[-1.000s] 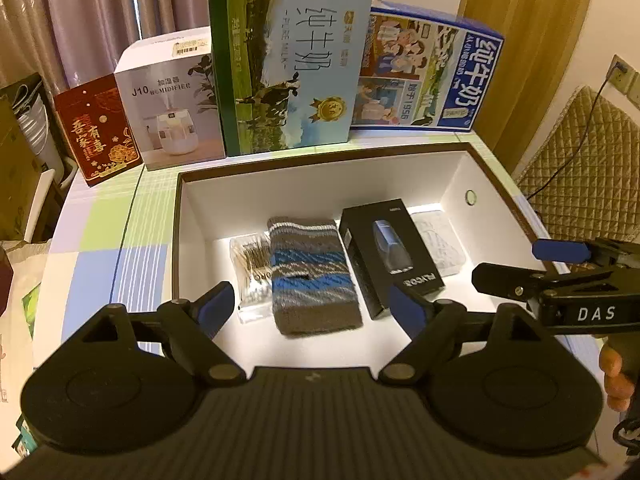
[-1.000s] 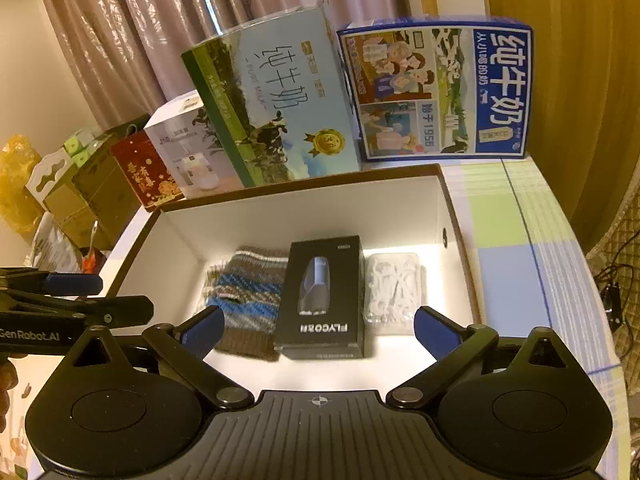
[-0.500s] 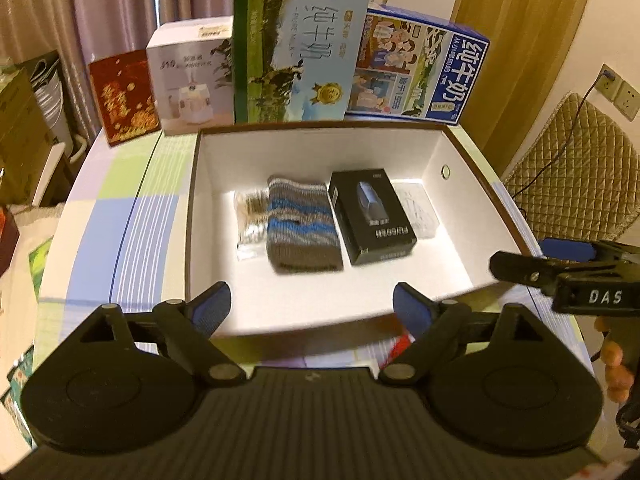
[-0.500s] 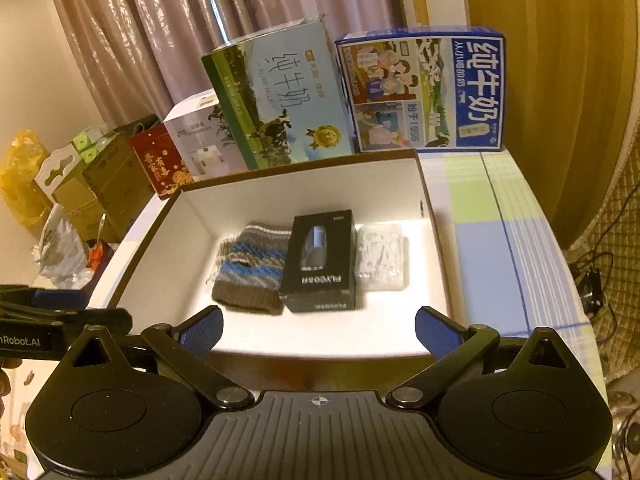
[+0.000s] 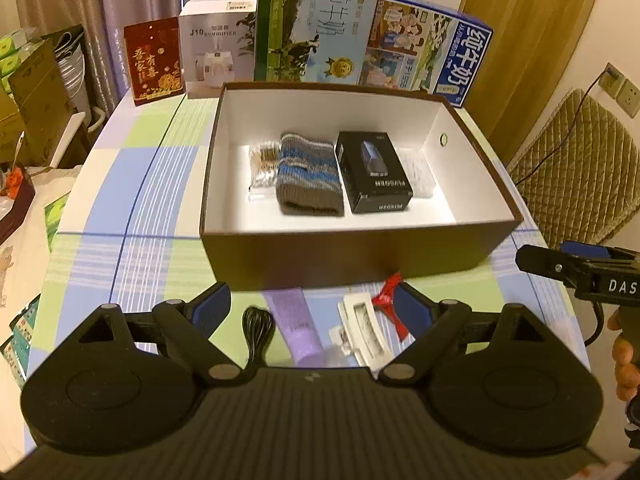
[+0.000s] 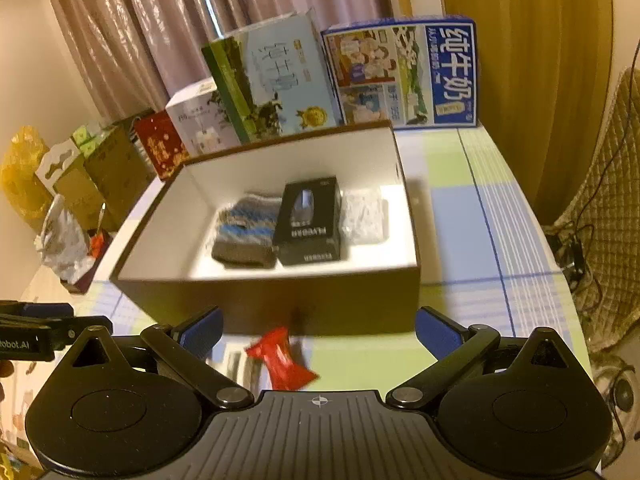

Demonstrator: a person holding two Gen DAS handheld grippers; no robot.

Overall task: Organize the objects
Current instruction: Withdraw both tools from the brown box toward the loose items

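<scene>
A brown box with a white inside (image 5: 352, 258) (image 6: 280, 298) stands on the checked tablecloth. It holds a cotton-swab pack (image 5: 264, 170), a striped knit piece (image 5: 308, 174) (image 6: 246, 232), a black carton (image 5: 374, 170) (image 6: 310, 220) and a clear pack (image 5: 418, 172) (image 6: 364, 216). In front of the box lie a black coiled cord (image 5: 258, 330), a purple tube (image 5: 298, 326), a white hair clip (image 5: 366, 330) and a red wrapped sweet (image 5: 390, 306) (image 6: 282, 358). My left gripper (image 5: 316, 308) hangs open above these loose items. My right gripper (image 6: 318, 330) is open above the red sweet.
Milk cartons (image 5: 312, 24) (image 6: 404, 74), a humidifier box (image 5: 216, 46) and a red box (image 5: 154, 64) line the table's far edge. Cardboard boxes and bags (image 6: 80, 184) stand off the left side. A padded chair (image 5: 580, 168) is at the right.
Both grippers have pulled back from over the box toward the near table edge. The loose items in front of the box have come into view.
</scene>
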